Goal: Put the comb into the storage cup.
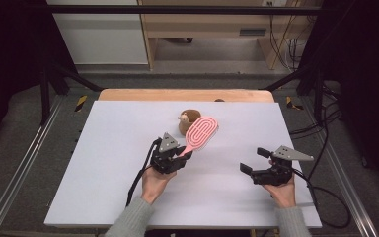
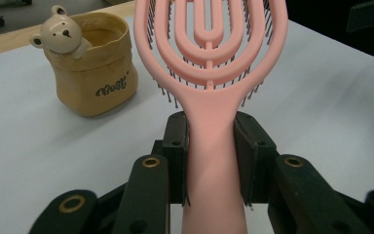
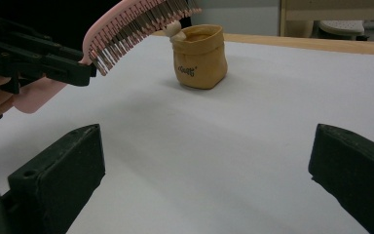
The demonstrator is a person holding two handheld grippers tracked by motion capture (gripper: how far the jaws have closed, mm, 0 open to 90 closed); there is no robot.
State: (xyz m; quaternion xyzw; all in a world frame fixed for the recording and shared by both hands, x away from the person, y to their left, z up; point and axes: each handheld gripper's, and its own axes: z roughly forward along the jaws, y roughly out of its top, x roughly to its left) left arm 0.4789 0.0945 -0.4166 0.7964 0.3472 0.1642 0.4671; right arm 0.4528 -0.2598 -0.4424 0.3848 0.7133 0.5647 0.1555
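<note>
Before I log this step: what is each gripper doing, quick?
Left gripper: shut on the brush handle.
Right gripper: open, nothing between its jaws.

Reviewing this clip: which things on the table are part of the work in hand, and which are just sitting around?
In the job:
- pink hairbrush, clamped by its handle in the left gripper and held off the table
- tan pouch-shaped holder with a bear figure, close beyond the brush, probably its destination

Standing by:
- right gripper, open, nothing between its jaws
- white table
</note>
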